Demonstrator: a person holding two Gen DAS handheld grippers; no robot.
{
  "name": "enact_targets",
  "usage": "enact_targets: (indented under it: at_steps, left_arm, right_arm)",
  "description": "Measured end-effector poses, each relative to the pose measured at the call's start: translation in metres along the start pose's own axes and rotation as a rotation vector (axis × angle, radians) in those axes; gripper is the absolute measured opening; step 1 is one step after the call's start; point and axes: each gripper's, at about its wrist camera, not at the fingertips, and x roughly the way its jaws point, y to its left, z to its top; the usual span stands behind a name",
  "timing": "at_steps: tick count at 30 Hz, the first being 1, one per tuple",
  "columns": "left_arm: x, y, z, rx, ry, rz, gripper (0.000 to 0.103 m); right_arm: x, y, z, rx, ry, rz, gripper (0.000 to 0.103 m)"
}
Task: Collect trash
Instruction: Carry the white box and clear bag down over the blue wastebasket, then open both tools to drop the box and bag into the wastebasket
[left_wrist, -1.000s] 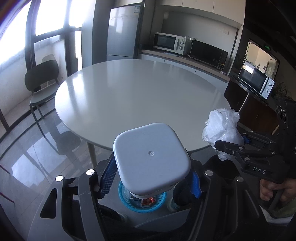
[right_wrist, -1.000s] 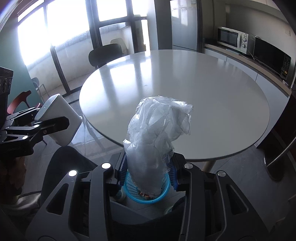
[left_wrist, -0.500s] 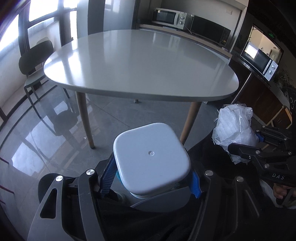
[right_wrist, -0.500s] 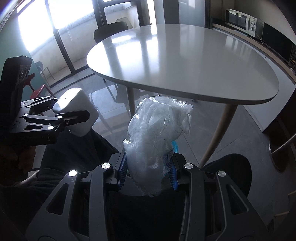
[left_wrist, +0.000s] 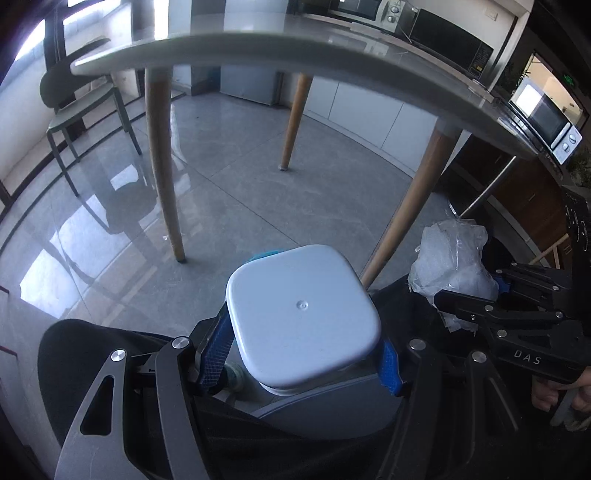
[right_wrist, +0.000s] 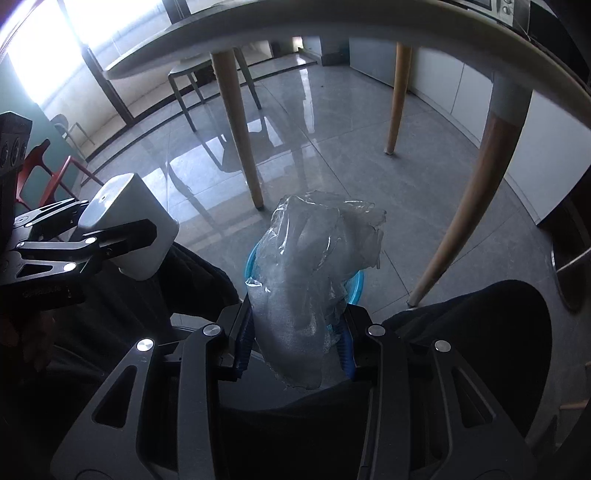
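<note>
The left tool (left_wrist: 301, 354) is grasping a white box (left_wrist: 301, 314) with round corners – it fills the lower middle of the left wrist view. The right tool (right_wrist: 295, 341) is clenched on a crumpled clear plastic bag (right_wrist: 314, 266), seen in the lower middle of the right wrist view. A blue bin rim (right_wrist: 356, 290) peeks out just behind the bag. The round desk (left_wrist: 332, 48) – on its wooden legs (left_wrist: 162, 158) – curves across the top of both views.

Daylight floods in from the windows (right_wrist: 40, 48) at upper left, glaring off the glossy floor (left_wrist: 92, 236); foreground stays dim, and edges bend with fisheye distortion.
</note>
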Motion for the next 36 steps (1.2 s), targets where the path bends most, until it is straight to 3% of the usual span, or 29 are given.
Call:
enact_targets:
  at_steps: [8, 15, 23, 29, 36]
  left_arm:
    - [0.048, 0.012, 0.005, -0.067, 0.095, 0.015, 0.065]
    - [0.082, 0.019, 0.011, -0.110, 0.139, 0.022, 0.065]
    - [0.127, 0.031, 0.021, -0.191, 0.223, 0.018, 0.065]
    - [0.151, 0.033, 0.032, -0.185, 0.244, 0.047, 0.065]
    - [0.184, 0.041, 0.039, -0.199, 0.289, 0.055, 0.065]
  right_arm:
    - [0.053, -0.016, 0.008, 0.080, 0.096, 0.049, 0.035]
    - [0.098, -0.024, 0.020, 0.079, 0.167, 0.003, 0.035]
    - [0.155, -0.032, 0.034, 0.117, 0.253, 0.012, 0.035]
    - [0.198, -0.037, 0.042, 0.112, 0.302, -0.021, 0.035]
    - [0.229, -0.042, 0.045, 0.138, 0.350, 0.003, 0.035]
